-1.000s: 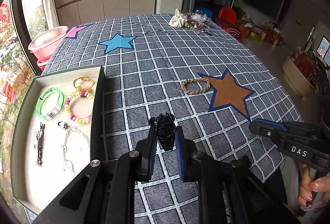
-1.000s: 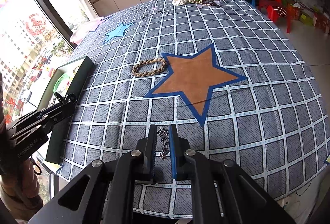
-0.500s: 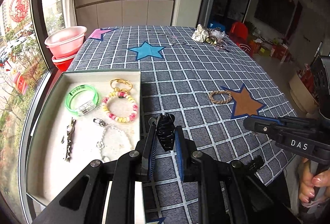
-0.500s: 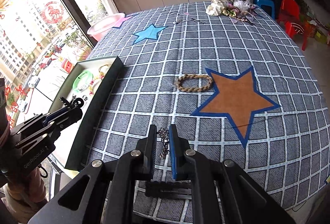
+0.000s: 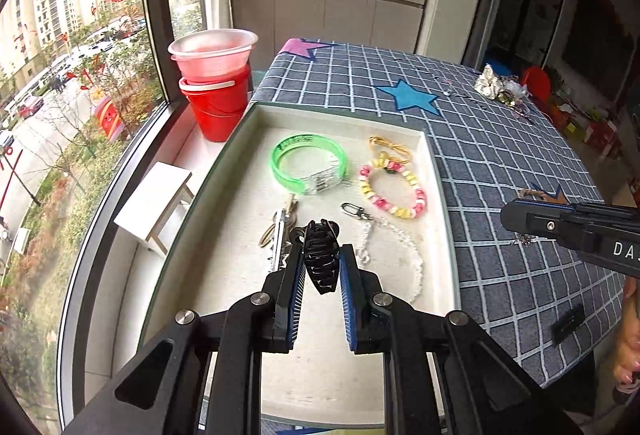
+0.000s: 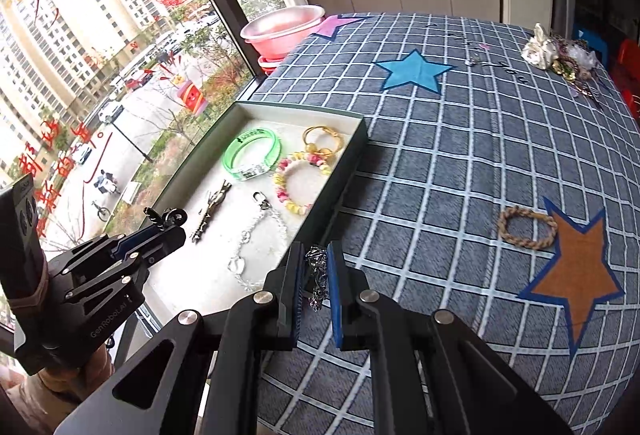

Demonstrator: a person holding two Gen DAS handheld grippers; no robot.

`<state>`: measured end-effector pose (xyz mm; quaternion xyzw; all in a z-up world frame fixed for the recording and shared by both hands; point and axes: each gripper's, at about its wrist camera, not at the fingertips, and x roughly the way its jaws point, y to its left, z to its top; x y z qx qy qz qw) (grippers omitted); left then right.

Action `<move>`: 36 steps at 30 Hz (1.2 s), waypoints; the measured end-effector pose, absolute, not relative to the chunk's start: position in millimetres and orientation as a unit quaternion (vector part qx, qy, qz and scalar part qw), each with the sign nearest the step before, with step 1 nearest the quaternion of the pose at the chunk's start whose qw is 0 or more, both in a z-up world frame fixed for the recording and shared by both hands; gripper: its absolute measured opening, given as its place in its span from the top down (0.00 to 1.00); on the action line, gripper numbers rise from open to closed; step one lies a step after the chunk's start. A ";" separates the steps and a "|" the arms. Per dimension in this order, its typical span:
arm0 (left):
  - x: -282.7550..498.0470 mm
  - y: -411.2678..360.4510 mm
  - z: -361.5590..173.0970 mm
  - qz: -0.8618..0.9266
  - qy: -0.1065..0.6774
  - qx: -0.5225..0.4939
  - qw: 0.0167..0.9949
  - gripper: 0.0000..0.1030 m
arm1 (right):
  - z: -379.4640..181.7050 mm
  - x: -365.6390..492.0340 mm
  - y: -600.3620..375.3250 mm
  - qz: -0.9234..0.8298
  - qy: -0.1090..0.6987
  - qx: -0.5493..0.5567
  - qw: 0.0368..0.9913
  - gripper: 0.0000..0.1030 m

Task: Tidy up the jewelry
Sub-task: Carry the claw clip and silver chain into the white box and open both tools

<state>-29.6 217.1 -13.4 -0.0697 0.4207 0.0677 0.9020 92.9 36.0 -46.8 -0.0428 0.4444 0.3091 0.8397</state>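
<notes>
My left gripper [image 5: 320, 255] is shut on a black claw hair clip [image 5: 320, 255] and holds it above the white tray [image 5: 248, 123]. The tray holds a green bangle [image 5: 308, 165], a pink and yellow bead bracelet [image 5: 394, 189], a gold ring bracelet [image 5: 390, 147], a silver chain [image 5: 396, 247] and a metal hair pin [image 5: 280, 231]. My right gripper [image 6: 314, 267] is shut on a dark metal chain piece [image 6: 316, 275], above the cloth by the tray's right wall [image 6: 340, 187]. A braided rope bracelet [image 6: 527, 227] lies on the cloth beside the orange star.
The table has a grey checked cloth [image 6: 460, 155] with stars. A pile of jewelry and a scrunchie [image 6: 560, 55] lies at its far end. A pink basin on a red bucket [image 5: 214, 83] stands by the window, left of the table.
Both grippers have swung left toward the tray. The left gripper with the hair clip is now over the tray. The right gripper with the chain piece has come up beside the tray's wall.
</notes>
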 end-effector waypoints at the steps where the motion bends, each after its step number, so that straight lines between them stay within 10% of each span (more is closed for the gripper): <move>1: -29.8 222.7 -16.3 0.074 0.423 -0.074 0.900 0.76 | -48.3 94.0 44.9 0.316 0.447 -0.046 0.836 0.88; 36: -16.4 256.3 -64.4 0.138 0.477 -0.082 0.864 0.76 | -116.2 141.5 159.2 0.342 0.501 -0.089 0.790 0.84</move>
